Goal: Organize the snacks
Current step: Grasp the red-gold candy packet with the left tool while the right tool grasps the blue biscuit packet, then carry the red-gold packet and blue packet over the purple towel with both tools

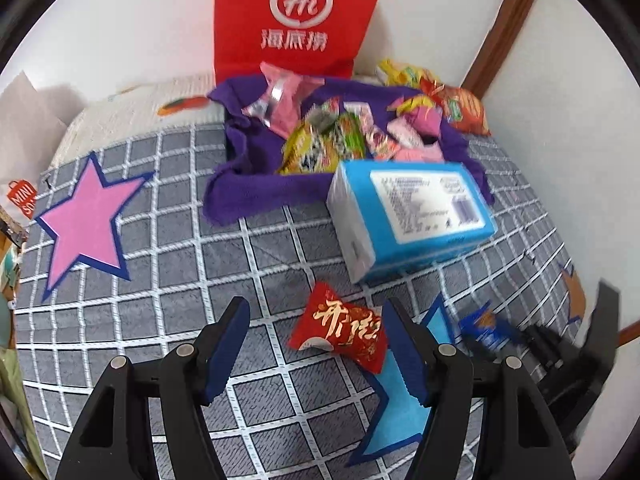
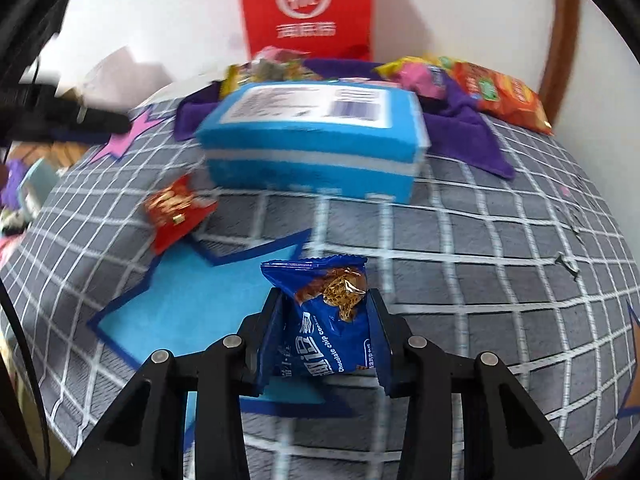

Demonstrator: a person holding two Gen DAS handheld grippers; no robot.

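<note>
A red snack packet with gold lettering lies on the grey checked bedspread. My left gripper hangs open above it, and the packet sits close to the right finger, partly over a blue star patch. In the right wrist view my right gripper is shut on a blue chocolate chip cookie packet, held upright above the blue star patch. The red packet lies to its left. The cookie packet also shows, blurred, at the right of the left wrist view.
A blue box lies behind the red packet. Behind it a purple cloth holds a pile of several snack packets. A red paper bag stands against the wall. A pink star patch lies at the left, and an orange chip bag at the back right.
</note>
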